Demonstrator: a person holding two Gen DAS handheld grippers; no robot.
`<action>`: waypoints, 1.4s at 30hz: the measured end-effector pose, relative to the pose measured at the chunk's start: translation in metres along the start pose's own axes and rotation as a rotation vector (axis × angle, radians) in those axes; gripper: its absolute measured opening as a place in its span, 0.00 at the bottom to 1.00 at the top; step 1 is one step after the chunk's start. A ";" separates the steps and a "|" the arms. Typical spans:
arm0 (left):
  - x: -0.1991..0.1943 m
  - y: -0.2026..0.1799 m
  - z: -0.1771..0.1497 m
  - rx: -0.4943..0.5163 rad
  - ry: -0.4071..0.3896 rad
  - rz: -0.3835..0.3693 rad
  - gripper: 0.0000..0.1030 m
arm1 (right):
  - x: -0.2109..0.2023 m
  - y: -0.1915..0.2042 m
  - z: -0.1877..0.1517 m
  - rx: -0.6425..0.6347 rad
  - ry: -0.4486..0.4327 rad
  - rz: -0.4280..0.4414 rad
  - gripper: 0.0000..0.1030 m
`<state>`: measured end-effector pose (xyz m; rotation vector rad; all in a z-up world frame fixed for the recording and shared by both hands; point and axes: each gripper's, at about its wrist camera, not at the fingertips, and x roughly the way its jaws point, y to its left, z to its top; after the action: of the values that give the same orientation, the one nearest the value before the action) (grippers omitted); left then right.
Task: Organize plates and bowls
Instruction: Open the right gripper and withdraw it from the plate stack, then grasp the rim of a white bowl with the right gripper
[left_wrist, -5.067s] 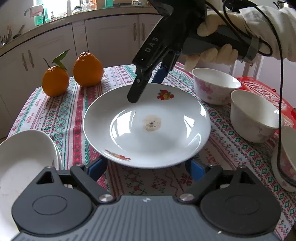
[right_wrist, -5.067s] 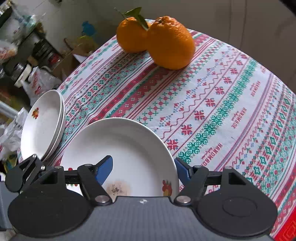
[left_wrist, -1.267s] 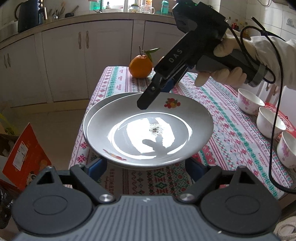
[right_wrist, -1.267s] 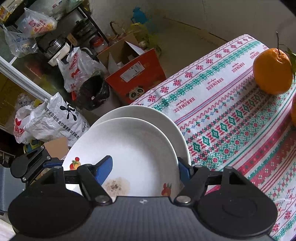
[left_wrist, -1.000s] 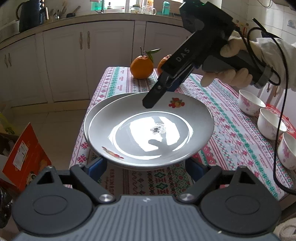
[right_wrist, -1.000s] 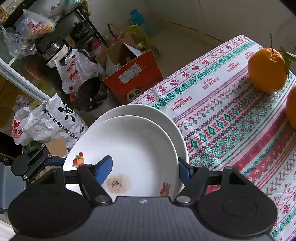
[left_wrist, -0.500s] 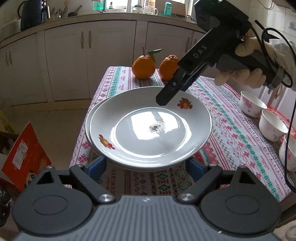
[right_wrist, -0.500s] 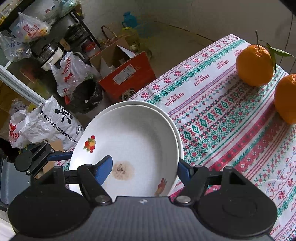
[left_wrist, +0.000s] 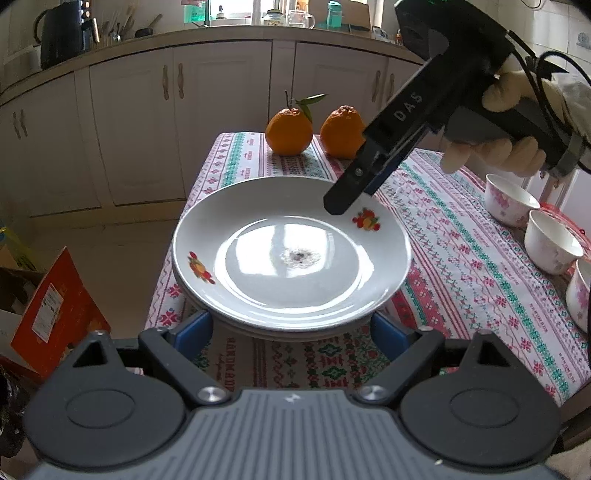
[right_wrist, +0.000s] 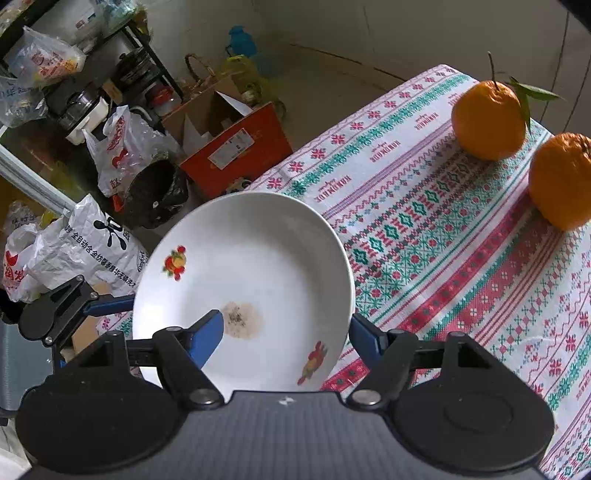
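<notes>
Entry: plate-stacking step, plate set down.

The top plate (left_wrist: 291, 254) sits on the plate stack (left_wrist: 280, 332) at the near corner of the tabletop (left_wrist: 461, 266), centre of the left wrist view. It has a fruit decal on each side and a brownish smudge in the middle.

My left hand-held gripper (left_wrist: 291, 332) has its blue fingers spread wide, one either side of the stack's near edge; I judge them open and not gripping. My right hand-held gripper (right_wrist: 284, 332) is also spread: one blue finger lies over the plate's inner surface, the other outside the rim, at the bottom of the right wrist view. Whether either touches the plate I cannot tell.

Three bowls (left_wrist: 550, 247) stand along the right edge of the left wrist frame, well apart from the stack. Two oranges (left_wrist: 317, 129) sit at the far end, upper centre.

Judgement: plates look finished; bowls remain. Next move calls for lifting the right hand-held gripper clear of the rim without nudging the plate, then going to the nearest bowl and nesting the bowls.
</notes>
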<state>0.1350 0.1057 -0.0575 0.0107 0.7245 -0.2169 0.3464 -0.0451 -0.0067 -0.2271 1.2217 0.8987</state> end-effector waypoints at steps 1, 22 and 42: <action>0.000 0.001 0.000 -0.002 -0.001 -0.001 0.89 | 0.000 0.001 -0.001 -0.004 -0.005 -0.004 0.77; -0.034 -0.027 -0.003 0.136 -0.060 0.000 0.95 | -0.050 0.084 -0.078 -0.071 -0.286 -0.337 1.00; -0.032 -0.099 -0.009 0.331 -0.059 -0.256 0.95 | -0.097 0.090 -0.231 0.253 -0.511 -0.563 1.00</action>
<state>0.0867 0.0160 -0.0367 0.2264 0.6239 -0.5779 0.1128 -0.1709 0.0209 -0.1156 0.7214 0.2762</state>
